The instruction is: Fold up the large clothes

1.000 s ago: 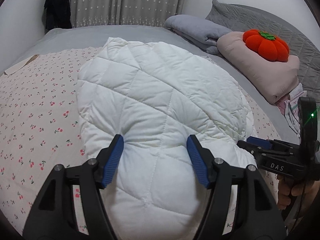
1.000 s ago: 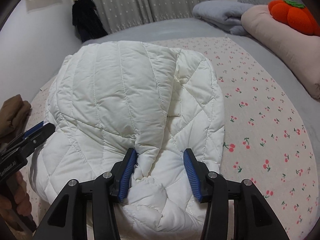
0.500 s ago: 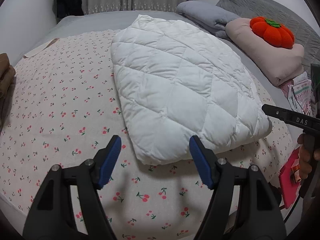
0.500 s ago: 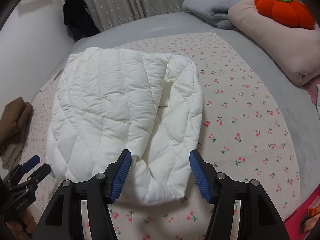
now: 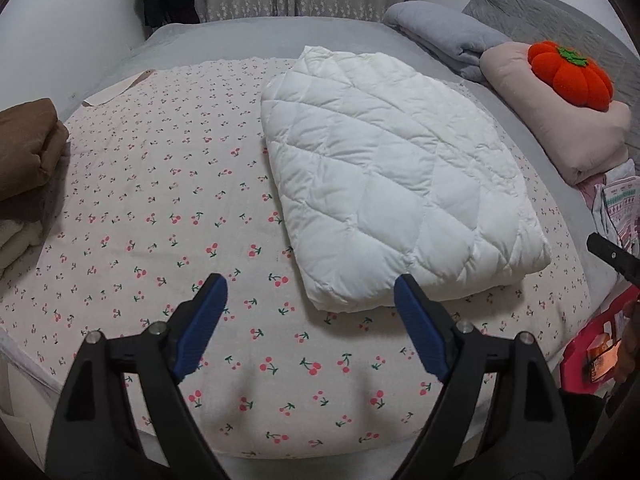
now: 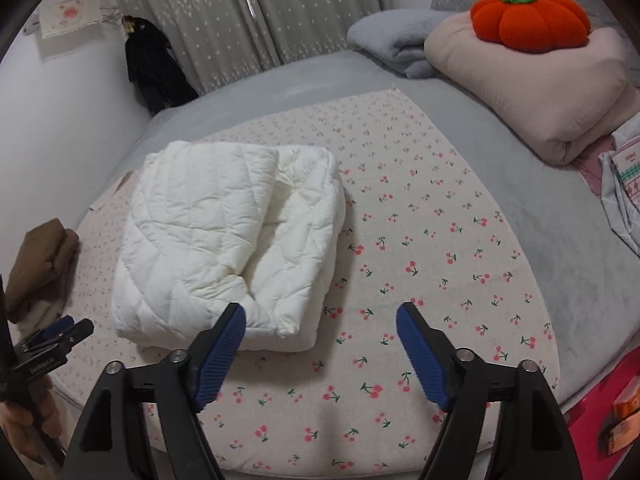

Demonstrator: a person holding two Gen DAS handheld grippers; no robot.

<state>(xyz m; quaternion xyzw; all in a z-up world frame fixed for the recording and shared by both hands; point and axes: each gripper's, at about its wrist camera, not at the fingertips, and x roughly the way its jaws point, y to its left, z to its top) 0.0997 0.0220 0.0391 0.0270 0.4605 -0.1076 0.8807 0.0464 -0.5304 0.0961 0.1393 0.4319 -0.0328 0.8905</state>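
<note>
A white quilted puffer garment [image 5: 392, 176] lies folded into a thick rectangle on the cherry-print sheet [image 5: 152, 200]. It also shows in the right wrist view [image 6: 228, 248], left of centre. My left gripper [image 5: 310, 324] is open and empty, held back above the sheet, short of the garment's near edge. My right gripper [image 6: 320, 352] is open and empty, just right of the garment's near corner. Each gripper shows at the edge of the other's view: the right one [image 5: 612, 258], the left one [image 6: 60, 332].
Folded brown and cream clothes [image 5: 28, 152] are stacked at the left edge of the bed. A pink pillow [image 5: 560, 128] with an orange pumpkin cushion [image 5: 568, 74] and a grey blanket [image 5: 440, 36] lie at the right. A red item [image 5: 596, 356] sits beyond the bed's near right edge.
Both grippers have let go of the garment and pulled back from it. The garment now lies folded flat on the sheet.
</note>
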